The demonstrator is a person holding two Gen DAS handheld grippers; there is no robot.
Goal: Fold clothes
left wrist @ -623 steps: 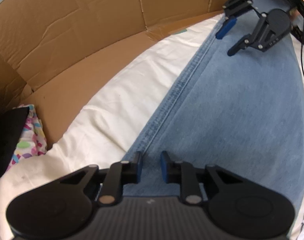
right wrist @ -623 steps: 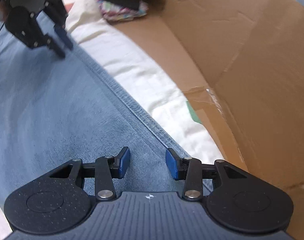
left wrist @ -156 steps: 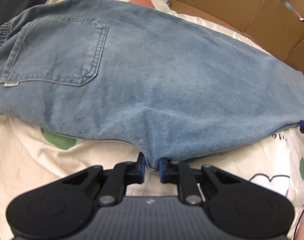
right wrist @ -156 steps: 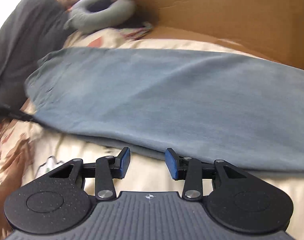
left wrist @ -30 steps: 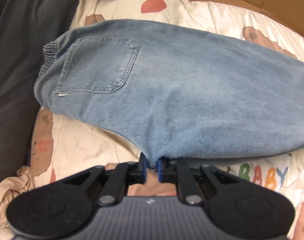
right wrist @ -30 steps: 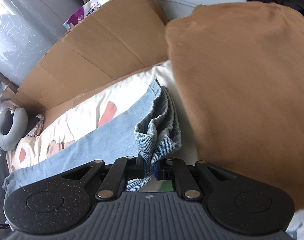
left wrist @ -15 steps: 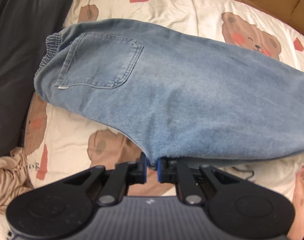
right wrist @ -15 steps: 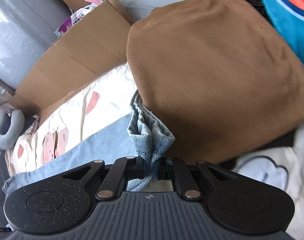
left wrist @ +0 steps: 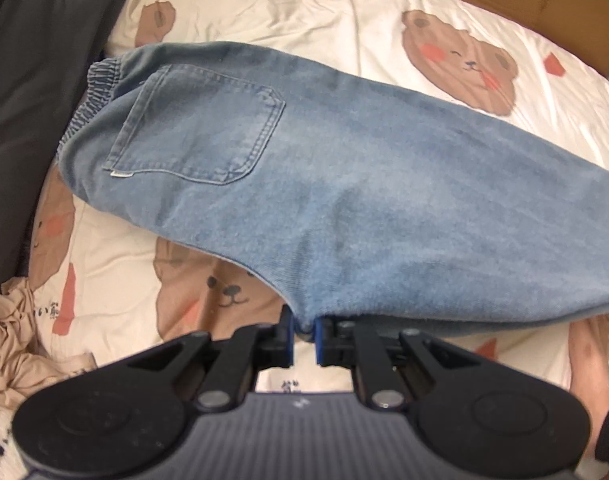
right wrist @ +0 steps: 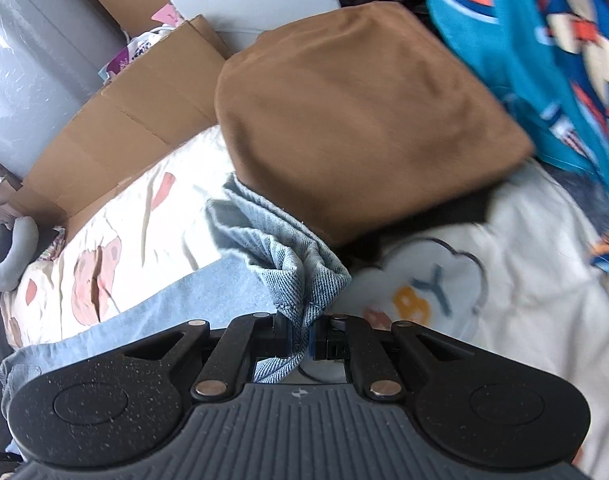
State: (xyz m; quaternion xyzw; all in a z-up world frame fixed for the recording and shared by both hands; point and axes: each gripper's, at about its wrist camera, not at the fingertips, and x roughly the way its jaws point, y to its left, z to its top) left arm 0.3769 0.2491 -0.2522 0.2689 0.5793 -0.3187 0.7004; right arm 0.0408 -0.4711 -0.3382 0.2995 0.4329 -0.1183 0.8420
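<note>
Light blue jeans (left wrist: 344, 184) lie folded lengthwise on a cream bedsheet with bear prints (left wrist: 444, 40), back pocket up and elastic waistband at the left. My left gripper (left wrist: 303, 340) is shut on the near edge of the jeans around the crotch and lifts it. My right gripper (right wrist: 302, 338) is shut on the bunched leg hems of the jeans (right wrist: 288, 256), held above the sheet.
A brown cushion (right wrist: 356, 112) lies just beyond the hems, with a teal patterned garment (right wrist: 544, 40) to its right. Cardboard walls (right wrist: 116, 128) border the bed. A dark blanket (left wrist: 28, 80) and beige cloth (left wrist: 12, 348) lie at the left. A bare foot (left wrist: 588, 360) shows at right.
Both grippers have lifted with the jeans still pinched. The right gripper has swung rightwards with the hems, bringing the teal garment and more sheet into view.
</note>
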